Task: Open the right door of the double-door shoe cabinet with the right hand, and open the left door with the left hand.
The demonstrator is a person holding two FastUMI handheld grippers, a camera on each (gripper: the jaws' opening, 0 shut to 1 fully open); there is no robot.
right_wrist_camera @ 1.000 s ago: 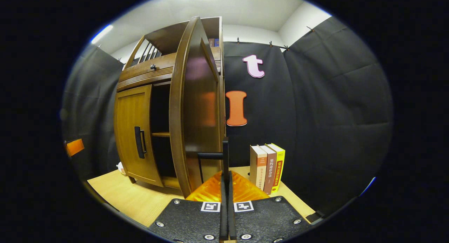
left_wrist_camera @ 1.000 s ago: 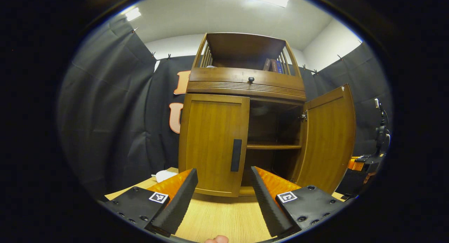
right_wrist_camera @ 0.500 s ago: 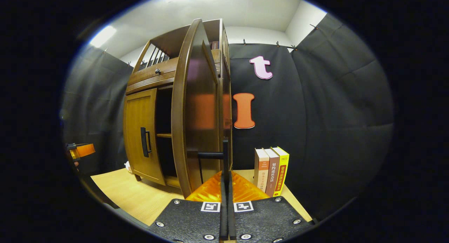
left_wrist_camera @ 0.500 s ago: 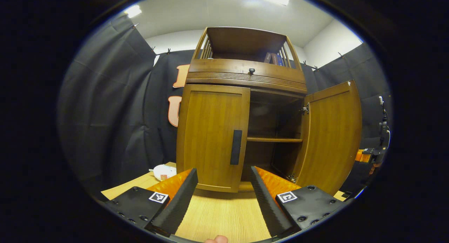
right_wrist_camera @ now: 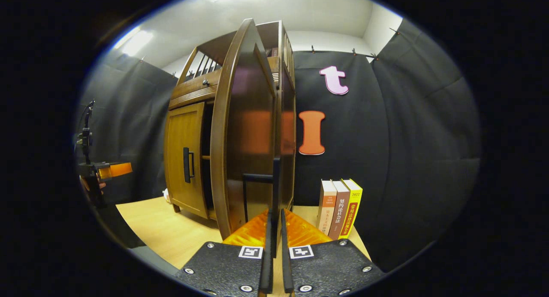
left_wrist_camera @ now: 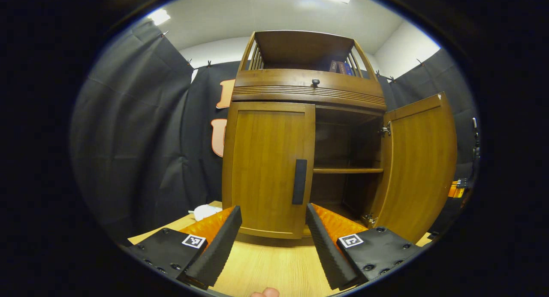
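Wood L door (left_wrist_camera: 268,170) shut, R door (right_wrist_camera: 248,134) edge-on, books (right_wrist_camera: 341,209)

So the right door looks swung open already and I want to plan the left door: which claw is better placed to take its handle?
Left. The left claw is open, facing the shut left door, its handle just ahead. The right claw is at the right door's handle.
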